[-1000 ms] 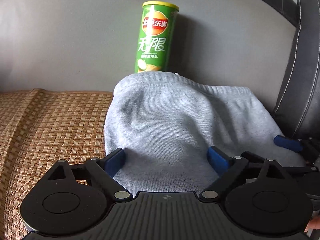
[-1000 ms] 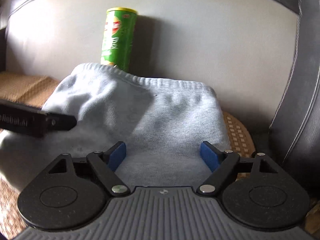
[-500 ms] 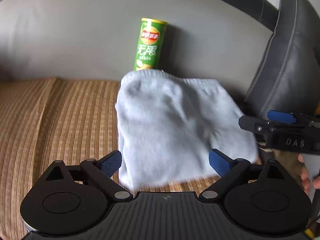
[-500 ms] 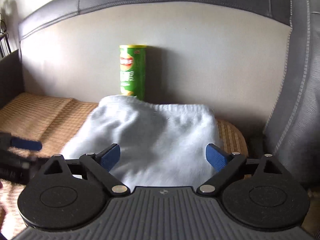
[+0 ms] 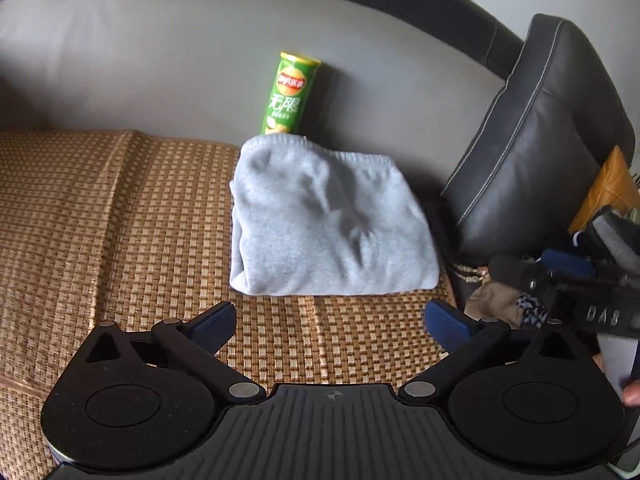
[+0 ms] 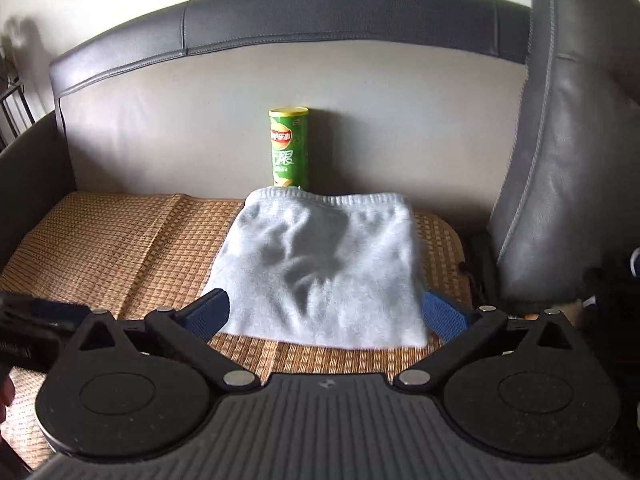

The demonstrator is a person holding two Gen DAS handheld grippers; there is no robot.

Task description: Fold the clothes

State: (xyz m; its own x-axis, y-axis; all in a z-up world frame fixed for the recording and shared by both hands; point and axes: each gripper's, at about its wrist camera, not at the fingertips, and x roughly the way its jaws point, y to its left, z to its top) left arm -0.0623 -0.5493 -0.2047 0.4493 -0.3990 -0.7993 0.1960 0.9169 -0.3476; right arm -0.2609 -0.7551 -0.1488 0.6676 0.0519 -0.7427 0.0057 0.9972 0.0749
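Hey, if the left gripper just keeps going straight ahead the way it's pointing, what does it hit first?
Most likely the folded grey garment: it lies directly ahead of the open left gripper on the woven mat. The chip can stands behind it. Depth is uncertain.

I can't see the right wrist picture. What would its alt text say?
A folded light grey garment lies on a woven mat on a dark leather sofa, with a green crisp tube standing upright behind it against the backrest. In the foreground, the right gripper has its blue-padded jaws open and empty, just short of the garment's near edge.
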